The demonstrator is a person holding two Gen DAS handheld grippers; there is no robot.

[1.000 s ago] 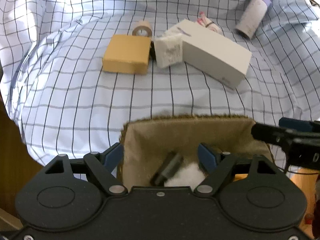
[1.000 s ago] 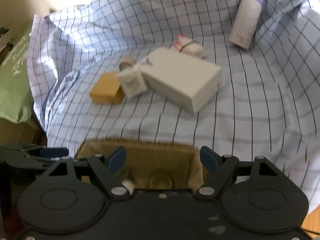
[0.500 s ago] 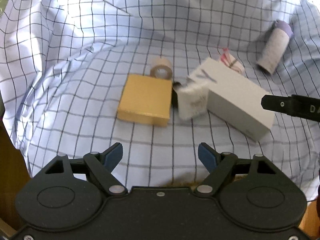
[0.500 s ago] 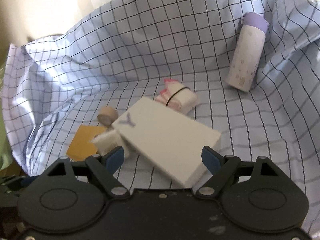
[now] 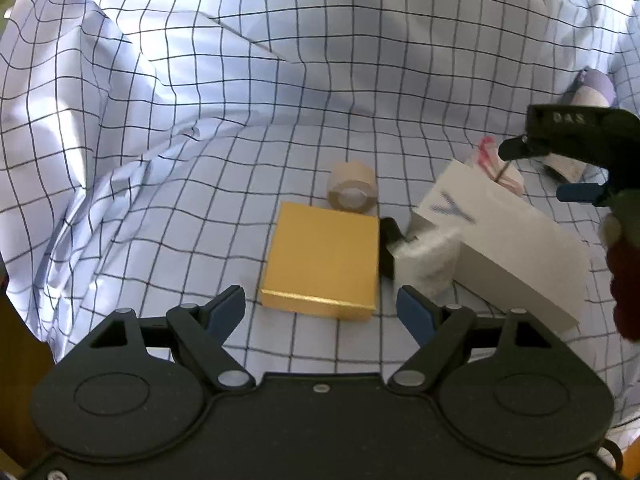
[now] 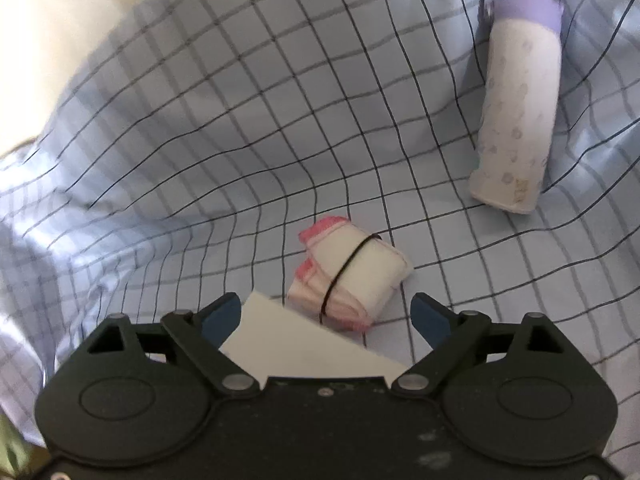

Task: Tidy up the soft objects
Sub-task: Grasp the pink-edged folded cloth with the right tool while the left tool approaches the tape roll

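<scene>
The right hand-held gripper (image 6: pixel 326 314) hangs with its fingers spread wide and nothing between them, aimed at a rolled white cloth bundle with pink edging (image 6: pixel 350 276) that lies on the checked sheet (image 6: pixel 240 128) just beyond a corner of the white box (image 6: pixel 296 350). A thin dark band circles the bundle's middle. The bundle looks light and yielding; a grip across the banded middle, where the layers are cinched, would likely hold best, while the loose pink ends may slip or unroll. The left hand-held gripper (image 5: pixel 322 310), equally wide and empty, faces a stiff yellow box (image 5: pixel 322 262), with a fluffy white packet (image 5: pixel 430 258) just to its right against the white box. A tape roll (image 5: pixel 352 192) and a purple-capped bottle (image 6: pixel 518 104) lie farther out.
</scene>
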